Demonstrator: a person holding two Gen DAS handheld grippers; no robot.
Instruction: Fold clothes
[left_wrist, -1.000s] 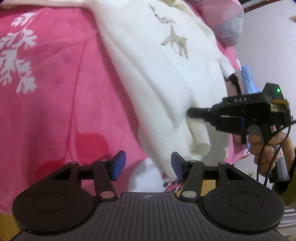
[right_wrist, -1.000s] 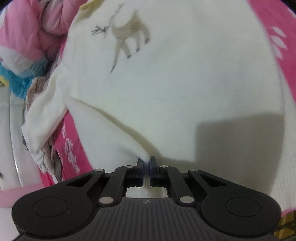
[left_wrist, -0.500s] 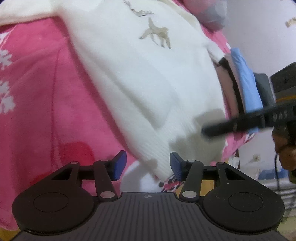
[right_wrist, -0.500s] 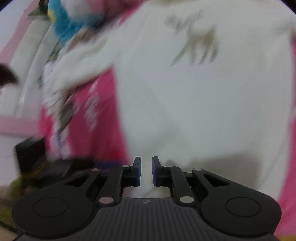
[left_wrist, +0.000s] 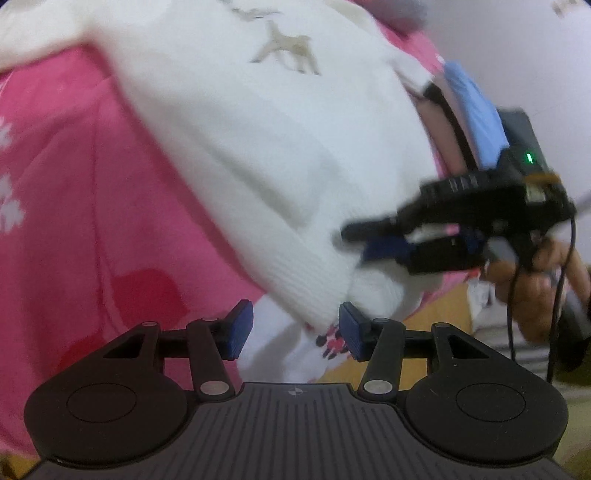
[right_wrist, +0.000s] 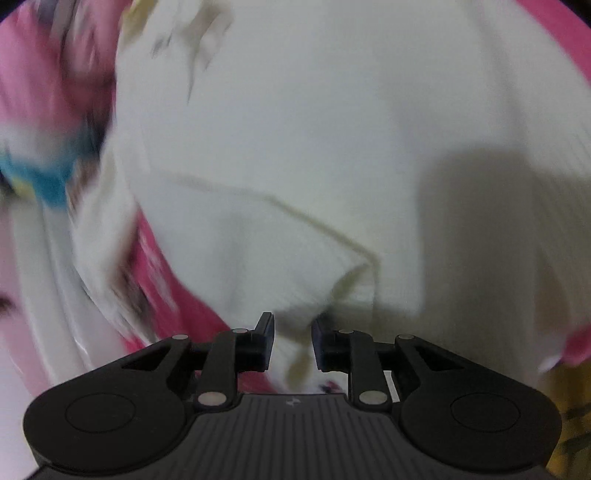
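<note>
White sweater (left_wrist: 266, 158) is lying spread on the pink blanket (left_wrist: 74, 206), long axis running from the deer print at the far side down to the ribbed hem at the bed's near edge. Left gripper (left_wrist: 295, 328) is hovering with jaws half apart, hem corner just ahead between them, pads not touching cloth. Right gripper (right_wrist: 293, 341) is sitting closer, over the folded sleeve cuff at the near edge, jaws narrow and opening, cloth between them, apparently not pinched.
</note>
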